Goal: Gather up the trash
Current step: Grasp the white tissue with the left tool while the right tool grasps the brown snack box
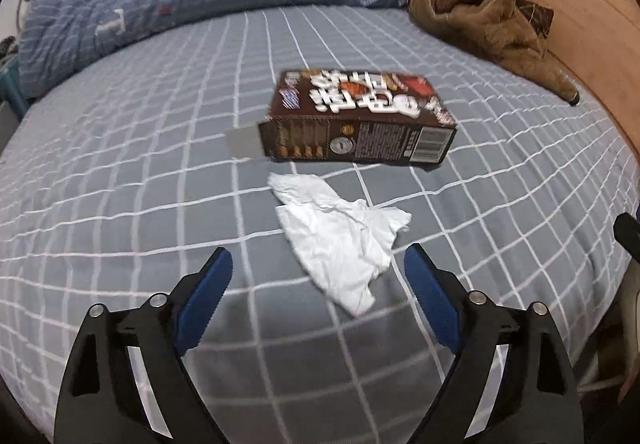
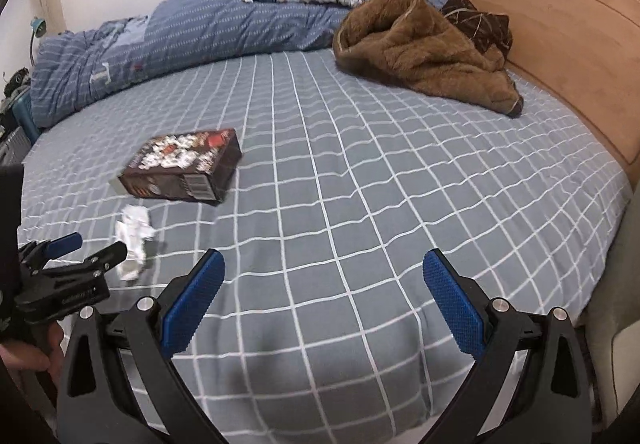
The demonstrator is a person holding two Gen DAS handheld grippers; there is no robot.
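Left wrist: tissue (image 1: 340,240) btwn spread fingers (image 1: 208,296)

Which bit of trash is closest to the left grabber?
The white tissue. It lies crumpled just ahead of the open left gripper, while the brown box sits farther back on the bed.

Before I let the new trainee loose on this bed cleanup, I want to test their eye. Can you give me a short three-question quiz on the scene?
1. True or false: the left claw is shut on the tissue.
2. Which item lies nearer the left claw: (a) the tissue, (b) the snack box, (c) the brown jacket?
3. Fill in: the right claw holds ____.

Key: 1 false, it is open with the tissue lying between its fingers; 2 a; 3 nothing.
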